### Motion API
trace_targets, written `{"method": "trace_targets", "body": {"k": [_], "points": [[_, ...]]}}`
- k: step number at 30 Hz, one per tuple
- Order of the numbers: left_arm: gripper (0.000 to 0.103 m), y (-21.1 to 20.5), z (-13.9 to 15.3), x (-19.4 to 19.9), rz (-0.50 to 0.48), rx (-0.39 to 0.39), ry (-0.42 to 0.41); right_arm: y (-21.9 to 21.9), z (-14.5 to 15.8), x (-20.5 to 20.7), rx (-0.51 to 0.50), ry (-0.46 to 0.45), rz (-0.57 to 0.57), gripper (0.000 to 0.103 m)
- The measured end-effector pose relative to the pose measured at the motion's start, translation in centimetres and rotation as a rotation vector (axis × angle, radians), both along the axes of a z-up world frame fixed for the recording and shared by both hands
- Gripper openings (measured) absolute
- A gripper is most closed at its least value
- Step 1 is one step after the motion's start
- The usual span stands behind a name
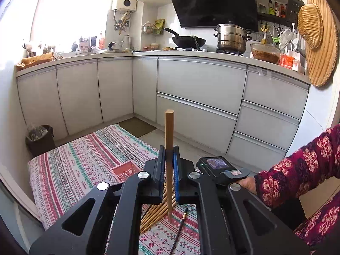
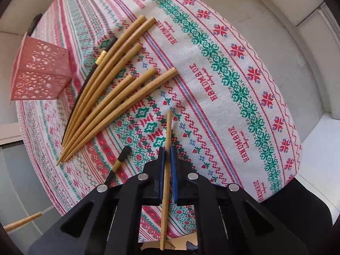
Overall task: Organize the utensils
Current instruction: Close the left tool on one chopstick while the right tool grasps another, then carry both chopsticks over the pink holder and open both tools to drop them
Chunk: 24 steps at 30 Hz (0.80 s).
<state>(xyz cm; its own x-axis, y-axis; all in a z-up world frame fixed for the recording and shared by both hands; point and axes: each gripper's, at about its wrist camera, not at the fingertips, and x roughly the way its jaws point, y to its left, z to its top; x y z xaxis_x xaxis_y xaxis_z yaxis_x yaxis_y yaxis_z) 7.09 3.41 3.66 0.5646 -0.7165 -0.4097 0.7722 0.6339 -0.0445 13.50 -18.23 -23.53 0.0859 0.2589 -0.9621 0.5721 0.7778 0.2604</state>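
From the left wrist view, a kitchen opens out beyond a table draped in a patterned tablecloth (image 1: 85, 161): white cabinets (image 1: 191, 89) run under a pale counter, where a black wok (image 1: 188, 40) and a steel steamer pot (image 1: 231, 37) sit below a dark range hood (image 1: 212, 2), and a round woven mat (image 1: 323, 38) hangs on the right-hand wall. A dark bin (image 1: 40, 137) stands on the floor by the table's far left corner. The left gripper (image 1: 169, 155) is clamped on one wooden chopstick (image 1: 169, 131), which stands upright between its blue pads, its blunt end on top. Below it lies a fan of chopsticks (image 1: 155, 214) and a black chopstick (image 1: 179, 229), with a red lattice basket (image 1: 125, 170) just beyond (partly hidden by the gripper). A floral sleeve (image 1: 297, 170) reaches in from the right. The right wrist view looks steeply down and shows none of the kitchen, only the cloth (image 2: 223, 63) and pale floor around it. Here the right gripper (image 2: 167, 150) pinches a thin bamboo chopstick (image 2: 168, 127), while six loose chopsticks (image 2: 110, 89) spread beside the basket (image 2: 40, 70), which stands near the table's left edge.
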Motion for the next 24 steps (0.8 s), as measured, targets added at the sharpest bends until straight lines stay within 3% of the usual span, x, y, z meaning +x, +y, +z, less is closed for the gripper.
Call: {"method": "trace_targets", "body": {"k": [9,16,24], "points": [[0.006,0.1,-0.1,1.3,0.077,-0.046,0.018,-1.8,6.8,-3.6,-0.01,-0.384,0.048,0.006],[0.006,-0.2,0.0,2.4,0.129,-0.077,0.032,-0.6,13.1,-7.1,-0.123,-0.66,0.109,0.006],[0.006,-0.6,1.1,4.9,0.216,-0.121,0.049,-1.6,20.5,-8.0,-0.184,-0.84,0.096,0.006]]}}
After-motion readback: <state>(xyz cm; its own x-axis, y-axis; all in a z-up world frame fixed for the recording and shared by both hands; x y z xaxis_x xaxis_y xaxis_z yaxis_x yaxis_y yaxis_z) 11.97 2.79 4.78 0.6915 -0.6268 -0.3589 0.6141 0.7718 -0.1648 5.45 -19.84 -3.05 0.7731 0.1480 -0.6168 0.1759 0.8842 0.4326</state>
